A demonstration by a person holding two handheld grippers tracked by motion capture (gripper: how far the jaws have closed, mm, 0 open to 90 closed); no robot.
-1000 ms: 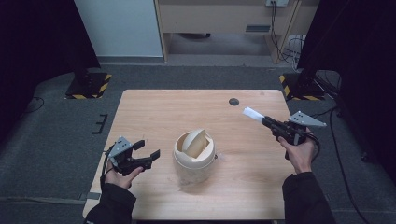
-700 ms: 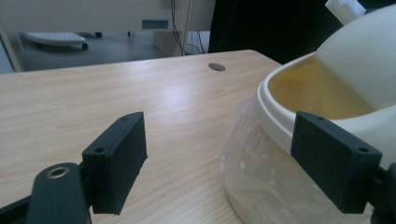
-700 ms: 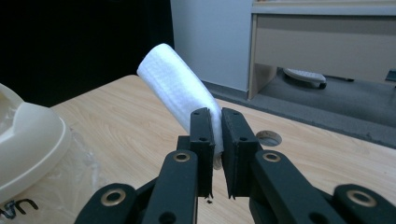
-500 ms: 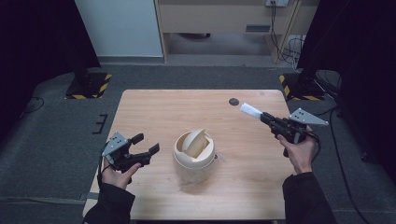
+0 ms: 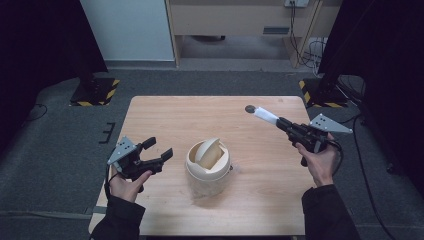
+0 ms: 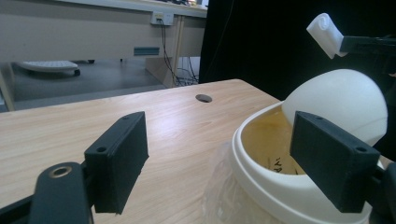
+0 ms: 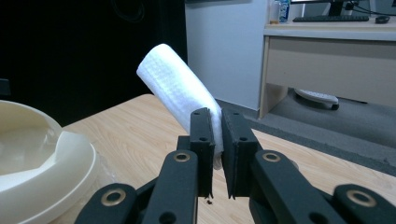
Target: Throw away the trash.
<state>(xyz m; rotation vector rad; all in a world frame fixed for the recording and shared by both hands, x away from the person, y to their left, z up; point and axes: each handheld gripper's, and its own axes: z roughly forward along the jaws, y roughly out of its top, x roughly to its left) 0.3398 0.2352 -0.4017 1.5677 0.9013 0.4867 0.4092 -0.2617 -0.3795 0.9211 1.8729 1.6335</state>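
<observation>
A cream bin (image 5: pixel 207 167) with a tilted swing lid (image 5: pixel 208 151) stands at the table's middle; it also rises close in the left gripper view (image 6: pixel 299 154) and at the left edge of the right gripper view (image 7: pixel 42 163). My left gripper (image 5: pixel 159 151) is open, held just left of the bin, jaws spread wide with nothing between them (image 6: pixel 233 158). My right gripper (image 5: pixel 281 123) hovers over the table's right side, shut on a rolled white paper towel (image 5: pixel 265 115) that sticks out up and to the left of the jaws (image 7: pixel 180 95).
A round dark cable hole (image 5: pixel 250 108) lies in the wooden tabletop (image 5: pixel 165 120) near its far edge. Beyond the table are a pale desk (image 5: pixel 235 20), cables, and yellow-black striped stand bases (image 5: pixel 95 92) on the grey floor.
The right gripper has carried the paper towel leftward and slightly away, toward the far middle of the table. The left gripper has lifted a little and opened wider.
</observation>
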